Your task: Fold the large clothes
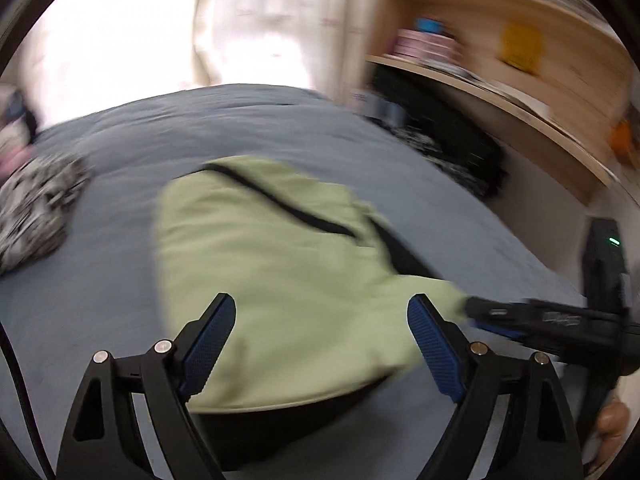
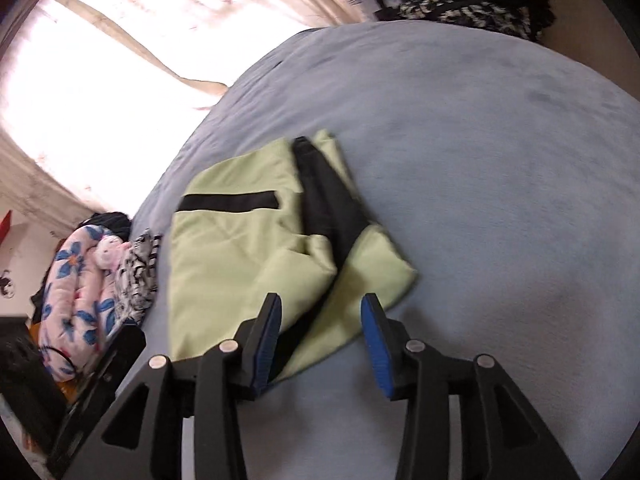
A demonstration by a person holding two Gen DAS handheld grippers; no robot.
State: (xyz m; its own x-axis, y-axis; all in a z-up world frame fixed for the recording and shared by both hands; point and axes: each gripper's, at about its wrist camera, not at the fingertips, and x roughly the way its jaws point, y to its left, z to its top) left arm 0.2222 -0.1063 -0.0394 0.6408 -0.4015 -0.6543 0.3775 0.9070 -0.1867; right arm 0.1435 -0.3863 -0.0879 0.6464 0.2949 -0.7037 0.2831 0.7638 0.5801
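The green garment (image 2: pixel 248 248), pale green with black strips and a black lining, lies folded into a thick bundle on the bed (image 2: pixel 480 160), filling the middle of both frames. But the largest thing is the bed itself: its grey-blue cover spreads across most of each view and carries everything else. In the left wrist view a wooden shelf unit (image 1: pixel 532 60) curves across the upper right; it holds a stack of pink-banded boxes (image 1: pixel 424 46), a yellow item (image 1: pixel 520 46) and other things too blurred to name. Below it, at the bed's far right edge, hangs a dark heap of clothes (image 1: pixel 448 136). In the right wrist view a pink quilt with blue flowers (image 2: pixel 76 300) is rolled up at the left edge of the frame, with a black-and-white patterned cloth (image 2: pixel 136 276) just beside it, touching the bed.

The left tongs (image 1: pixel 320 336) stand wide apart low in the frame, above the garment's near end, with nothing between the blue pads. The right tongs (image 2: pixel 320 332) are likewise apart, hovering over the garment's lower corner and gripping nothing. In the left wrist view the right tongs (image 1: pixel 492 320) reach in from the right edge, their tip at the garment's right corner; whether they touch it is lost in the blur
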